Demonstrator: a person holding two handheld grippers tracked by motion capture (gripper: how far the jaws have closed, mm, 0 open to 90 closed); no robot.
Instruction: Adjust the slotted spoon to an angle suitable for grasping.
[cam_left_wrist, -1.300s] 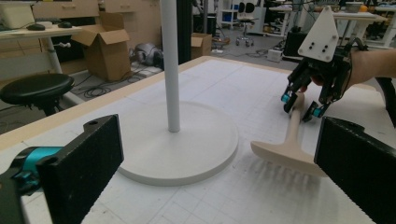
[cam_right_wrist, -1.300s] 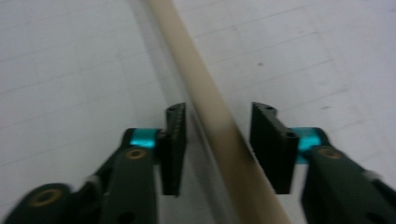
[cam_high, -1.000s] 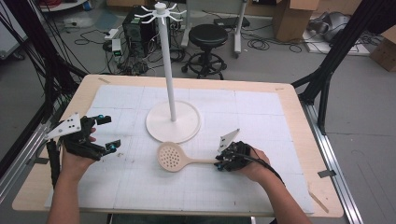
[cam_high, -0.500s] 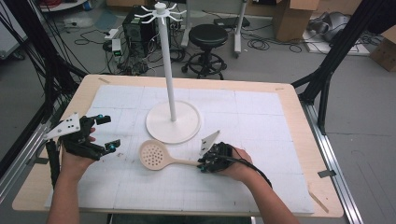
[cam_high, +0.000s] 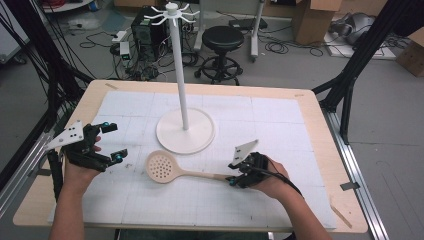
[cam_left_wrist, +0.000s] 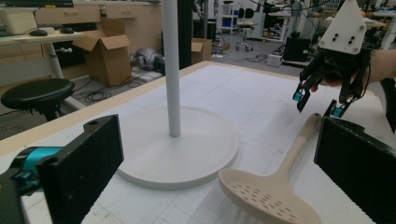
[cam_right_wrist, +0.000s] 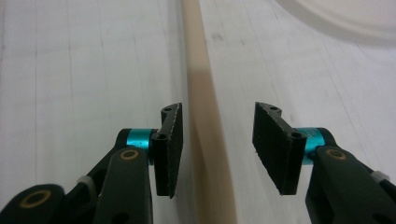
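Observation:
A beige slotted spoon (cam_high: 162, 166) lies flat on the white mat, head to the left and handle running right. My right gripper (cam_high: 237, 176) sits at the handle's end. In the right gripper view its jaws have just been opening, and the handle (cam_right_wrist: 205, 93) lies between the pads (cam_right_wrist: 170, 140) without being pressed. My left gripper (cam_high: 115, 141) hovers open at the left of the mat, nothing between its fingers. From the left gripper view the spoon head (cam_left_wrist: 268, 196) lies just ahead, with the right gripper (cam_left_wrist: 322, 100) beyond it.
A white hook stand (cam_high: 181, 75) rises from a round base (cam_high: 185, 131) at the middle of the mat, just behind the spoon. The wooden table edge (cam_high: 325, 150) frames the mat. A stool, boxes and cables stand on the floor past the table.
The right gripper slid the spoon leftward across the mat, then opened its jaws and drew back slightly along the handle. The left gripper stayed where it was.

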